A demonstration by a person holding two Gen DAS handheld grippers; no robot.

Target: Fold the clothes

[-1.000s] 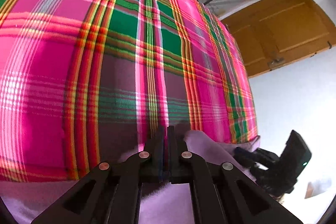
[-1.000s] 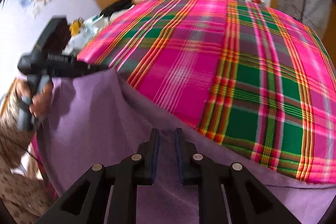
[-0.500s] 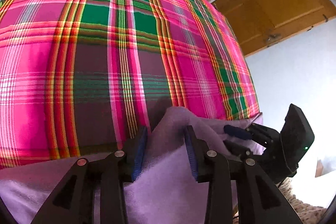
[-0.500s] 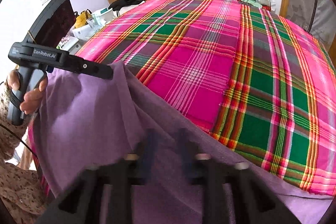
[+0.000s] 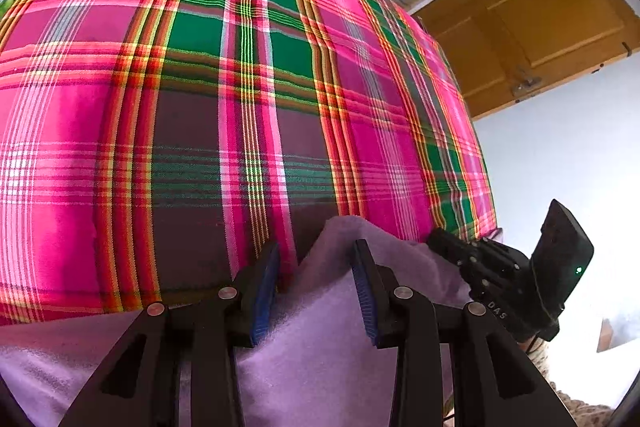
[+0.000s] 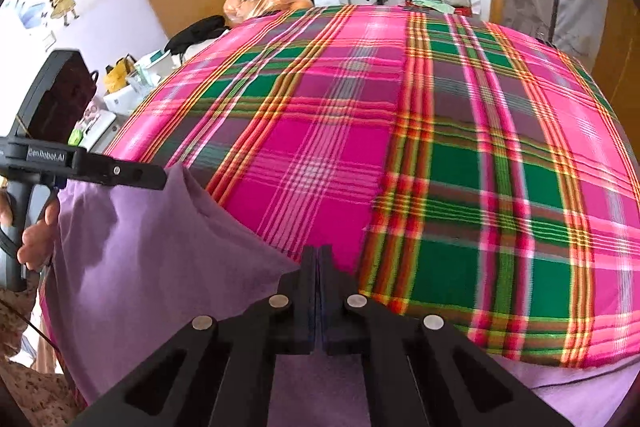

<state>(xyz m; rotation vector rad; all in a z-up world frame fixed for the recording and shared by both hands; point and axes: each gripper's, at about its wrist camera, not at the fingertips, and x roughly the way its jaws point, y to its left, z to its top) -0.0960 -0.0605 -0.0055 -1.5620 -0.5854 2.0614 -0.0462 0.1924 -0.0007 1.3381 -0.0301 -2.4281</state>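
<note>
The left gripper [image 5: 316, 287] hangs with jaws apart over a lilac garment [image 5: 320, 359] at the near edge of a pink plaid bed [image 5: 200, 87]; the right gripper [image 5: 436, 239] sits near right.

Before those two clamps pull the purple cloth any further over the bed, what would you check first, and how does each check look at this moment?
1. Right gripper closed on the purple cloth: ok, its jaws are together at the cloth's edge.
2. Left gripper gripping the cloth: not ok, its jaws stand apart with a raised fold between them.
3. Plaid bedspread flat, with bare room for folding: ok.
4. Cloth smooth between the two grippers: not ok, it sags and bunches.
5. Cloth's lower edge free of snags: cannot tell, it hangs out of view.
</note>
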